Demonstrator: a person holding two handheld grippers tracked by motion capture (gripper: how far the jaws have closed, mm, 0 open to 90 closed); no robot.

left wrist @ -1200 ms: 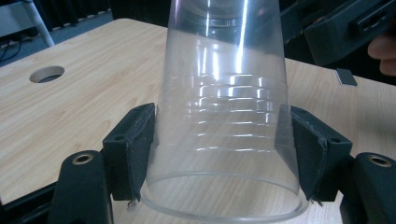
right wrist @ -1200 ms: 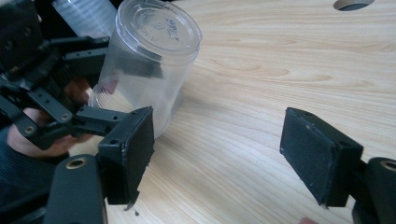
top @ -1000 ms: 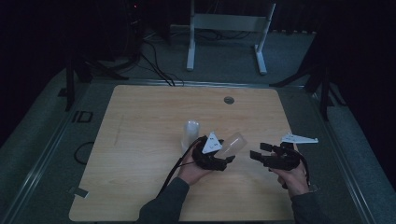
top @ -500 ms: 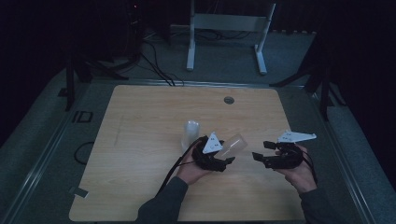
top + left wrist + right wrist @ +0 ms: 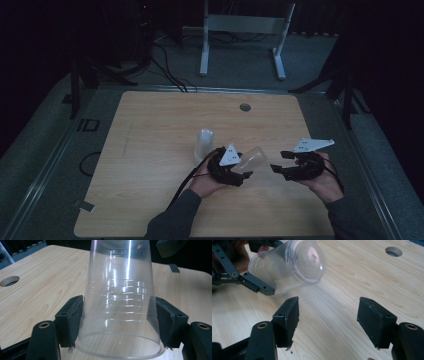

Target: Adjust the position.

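A clear plastic cup [image 5: 254, 157] lies tilted in the air, with my left gripper [image 5: 244, 169] shut on it near its rim. In the left gripper view the cup [image 5: 120, 297] sits between both pads, its base pointing away. My right gripper [image 5: 278, 161] is open just right of the cup's base, a short gap away. In the right gripper view the cup's base [image 5: 305, 258] faces me, above and left of my open right gripper [image 5: 329, 312], with nothing between the jaws. A second clear cup [image 5: 204, 142] stands upside down on the table [image 5: 150, 150] behind the left hand.
The wooden table has a round cable hole [image 5: 245, 107] at its far edge, also seen in the right gripper view as the hole [image 5: 393, 251]. A metal frame [image 5: 240, 30] stands on the floor beyond the table. Cables [image 5: 90, 162] trail off the left side.
My right gripper has shifted slightly and tilted, its plate now raised. The left gripper and its cup have stayed in place.
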